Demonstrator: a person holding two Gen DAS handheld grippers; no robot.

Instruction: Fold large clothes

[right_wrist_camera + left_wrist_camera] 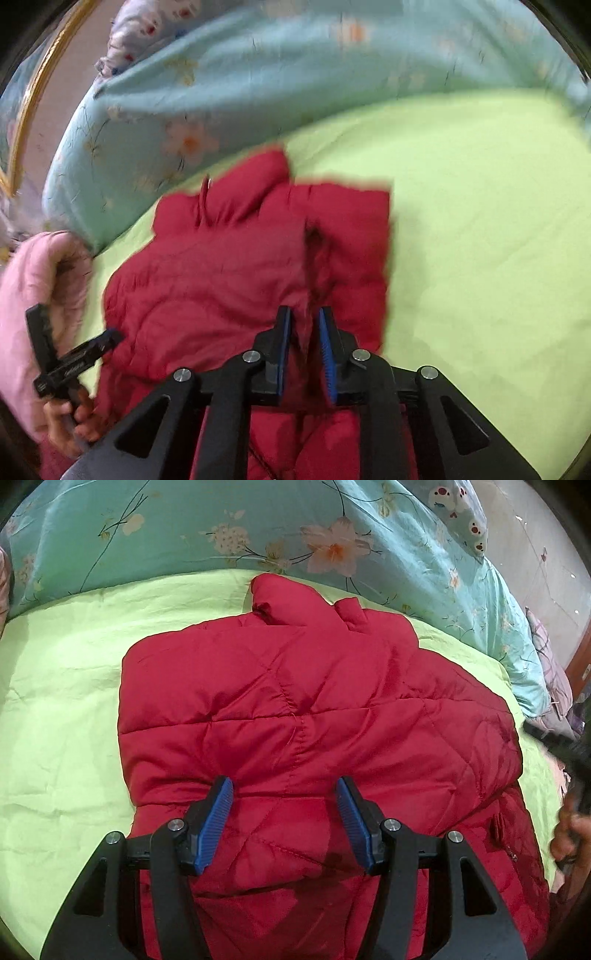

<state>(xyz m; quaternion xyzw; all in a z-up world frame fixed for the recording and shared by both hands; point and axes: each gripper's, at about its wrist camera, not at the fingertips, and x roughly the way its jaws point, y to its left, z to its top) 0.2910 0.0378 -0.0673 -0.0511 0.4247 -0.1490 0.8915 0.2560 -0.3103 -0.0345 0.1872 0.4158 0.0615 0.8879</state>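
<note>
- Lime-green wrinkled cotton bed sheet [62, 701] covers the bed and runs past the edge of both views, so its full extent is not visible.
- Behind it lies a pale turquoise satin quilt with a printed flower pattern [184, 528], bulky and rounded; the right wrist view is motion-blurred, so its print smears there.
- On the sheet, near the middle, rests the red quilted puffer jacket [295, 701], padded, stitched in diamond and straight seams, collar toward the quilt. Its near hem is cut off by the lower frame edge and hidden under the gripper bodies.
- The left hand-held gripper [284, 786], black plastic with ribbed blue pads, stands wide open over the jacket's lower part, nothing between its fingers.
- The right hand-held gripper [304, 317] has its fingers drawn close with a fold of the red fabric pinched between the blue pads; blur makes the exact contact hard to judge.
- A small white pillow with cartoon faces [458, 513] peeks out at the far corner, mostly out of frame.
- A pink sleeve [33, 295] covers the person's left arm.
</note>
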